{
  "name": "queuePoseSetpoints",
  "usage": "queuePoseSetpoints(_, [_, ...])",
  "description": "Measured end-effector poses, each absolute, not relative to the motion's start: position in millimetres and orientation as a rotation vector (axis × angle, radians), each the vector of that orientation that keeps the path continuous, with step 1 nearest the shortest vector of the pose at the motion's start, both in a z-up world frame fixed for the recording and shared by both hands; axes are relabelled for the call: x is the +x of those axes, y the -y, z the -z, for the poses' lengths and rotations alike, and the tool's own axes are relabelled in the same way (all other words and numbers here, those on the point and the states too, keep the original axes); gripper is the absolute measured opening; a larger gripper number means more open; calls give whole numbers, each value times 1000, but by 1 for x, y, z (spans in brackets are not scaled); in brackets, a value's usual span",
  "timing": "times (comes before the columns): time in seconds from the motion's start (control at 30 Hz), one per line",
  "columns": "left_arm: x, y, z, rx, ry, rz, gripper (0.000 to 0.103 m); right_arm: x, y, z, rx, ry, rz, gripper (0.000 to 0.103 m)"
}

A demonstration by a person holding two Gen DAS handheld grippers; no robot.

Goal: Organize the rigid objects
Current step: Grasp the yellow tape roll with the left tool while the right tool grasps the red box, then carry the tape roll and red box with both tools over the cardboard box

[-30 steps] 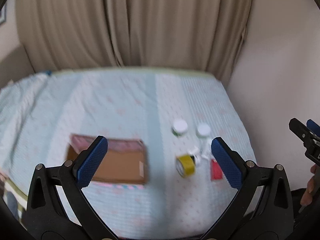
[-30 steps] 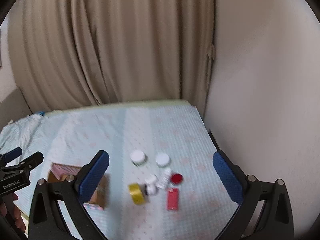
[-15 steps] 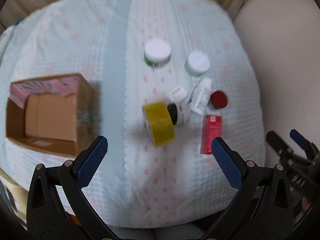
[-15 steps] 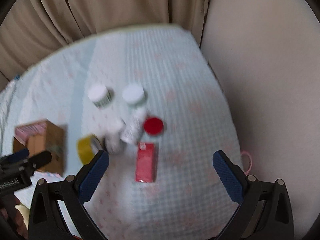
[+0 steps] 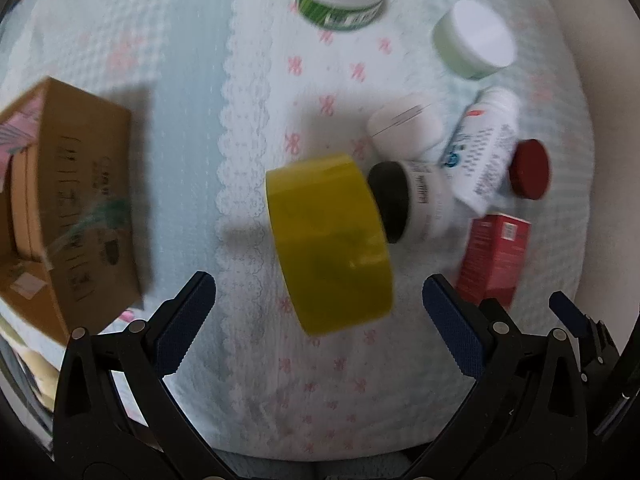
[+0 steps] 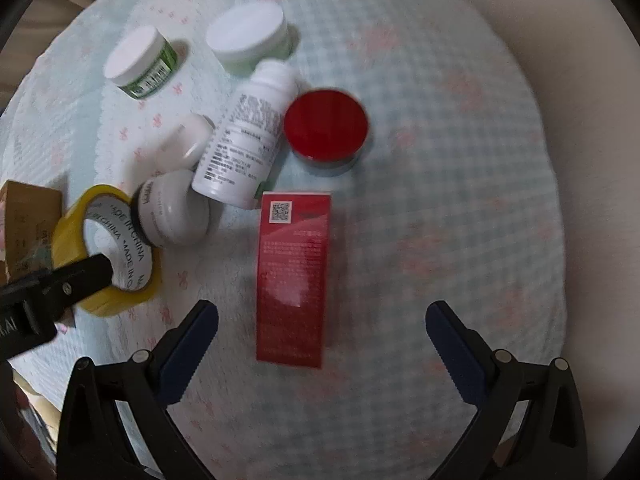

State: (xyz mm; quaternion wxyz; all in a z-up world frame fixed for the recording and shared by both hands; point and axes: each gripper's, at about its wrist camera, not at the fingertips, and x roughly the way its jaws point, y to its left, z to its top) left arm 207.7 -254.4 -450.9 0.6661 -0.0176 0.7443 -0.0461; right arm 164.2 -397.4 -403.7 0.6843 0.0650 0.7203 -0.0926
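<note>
Left gripper [image 5: 318, 326] open above floral quilted bedspread [image 5: 192, 80], cream wall [image 6: 580, 160] beside.

The yellow tape roll [image 6: 105, 250] has words on the white ring inside it. They say "MADE IN CHINA", more than once around the ring.

The red box [image 6: 293, 278] has a small square code near its top, and lines of tiny print below. The print is too small to read.

The white bottle [image 6: 248, 140] lying down has many lines of tiny print. It cannot be read. In the left view its label shows blue marks, too blurry to read.

The jar [image 6: 141, 62] with the green label has writing, but it is too blurry.

The brown box [image 5: 86, 208] has dark print on its side, also too blurry.
</note>
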Motion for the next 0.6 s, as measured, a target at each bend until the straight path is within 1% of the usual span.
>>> queuePoseSetpoints(0.17, [216, 252, 469, -43, -1731, 92, 102, 175, 396, 428, 127, -1676, 220, 103])
queuePoseSetpoints(0.2, [218, 252, 470, -41, -1735, 93, 97, 176, 396, 430, 128, -1683, 222, 102])
queuePoseSetpoints(0.23, [219, 252, 472, -45, -1742, 99, 92, 177, 396, 433, 130, -1692, 225, 96])
queuePoseSetpoints(0.27, [220, 251, 475, -60, -1757, 108, 79, 178, 396, 438, 127, -1700, 231, 87])
queuePoseSetpoints(0.3, [221, 250, 477, -77, -1770, 116, 67, 178, 396, 440, 123, -1714, 242, 84])
queuePoseSetpoints(0.33, [222, 250, 480, -107, -1784, 132, 63, 177, 397, 443, 130, -1725, 248, 81])
queuePoseSetpoints(0.4, [223, 250, 483, -131, -1790, 150, 52, 178, 397, 447, 140, -1729, 251, 74])
queuePoseSetpoints(0.43, [223, 251, 483, -136, -1789, 163, 48, 177, 397, 451, 138, -1741, 250, 68])
queuePoseSetpoints(0.47, [222, 252, 482, -138, -1786, 177, 42, 177, 396, 454, 135, -1750, 249, 57])
queuePoseSetpoints(0.5, [221, 253, 482, -136, -1783, 186, 38, 176, 396, 457, 139, -1761, 243, 51])
queuePoseSetpoints(0.53, [220, 253, 482, -126, -1779, 186, 38, 176, 396, 460, 157, -1770, 231, 44])
queuePoseSetpoints(0.57, [219, 254, 480, -119, -1771, 183, 38, 175, 395, 463, 162, -1775, 231, 39])
queuePoseSetpoints(0.6, [218, 255, 479, -116, -1766, 180, 38, 174, 395, 465, 156, -1775, 233, 39])
